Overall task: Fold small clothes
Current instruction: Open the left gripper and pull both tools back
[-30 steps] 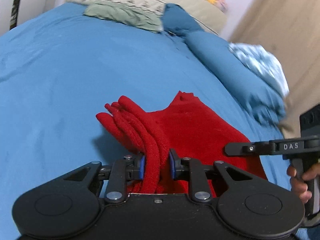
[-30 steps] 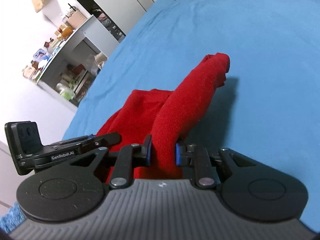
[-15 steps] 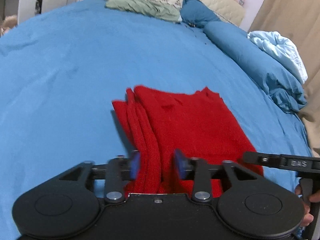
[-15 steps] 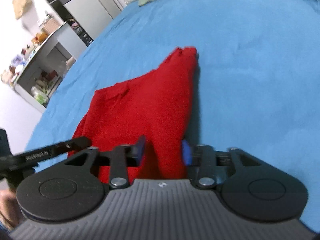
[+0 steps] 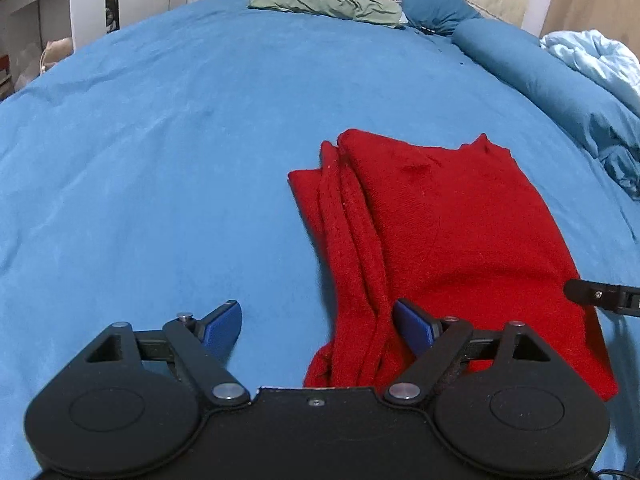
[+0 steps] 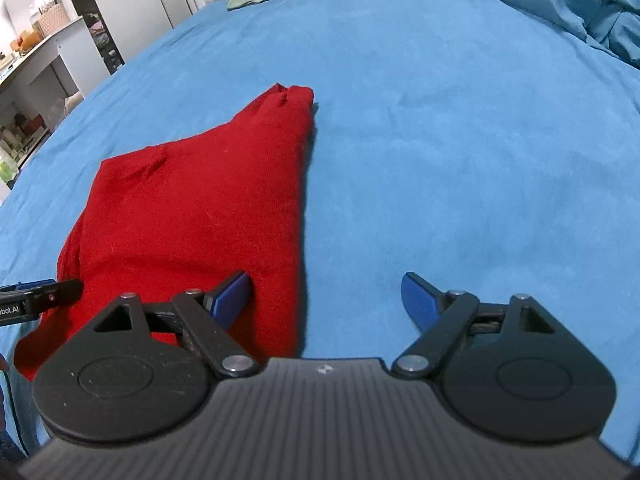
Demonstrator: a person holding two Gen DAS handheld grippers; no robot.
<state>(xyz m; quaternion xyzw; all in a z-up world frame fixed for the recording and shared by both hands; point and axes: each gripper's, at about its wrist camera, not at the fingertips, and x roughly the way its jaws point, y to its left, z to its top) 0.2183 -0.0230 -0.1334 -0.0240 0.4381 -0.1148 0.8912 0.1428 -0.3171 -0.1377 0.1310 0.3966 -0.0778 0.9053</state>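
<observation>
A red knit garment (image 5: 440,232) lies folded flat on the blue bed, its stacked folded edges on its left side. My left gripper (image 5: 318,326) is open and empty at the garment's near left corner, its right pad over the cloth. The garment also shows in the right wrist view (image 6: 200,200). My right gripper (image 6: 326,298) is open and empty at the garment's near right edge, its left pad over the cloth. Each gripper's tip shows at the edge of the other's view.
The blue bedspread (image 5: 160,160) spreads wide around the garment. A green cloth (image 5: 328,2) and pillows lie at the head of the bed. A rolled blue duvet (image 5: 560,92) lies along the right side. White shelves (image 6: 48,64) stand left of the bed.
Both grippers lowered the red garment onto the bed, opened and let it go. It now lies flat and folded.
</observation>
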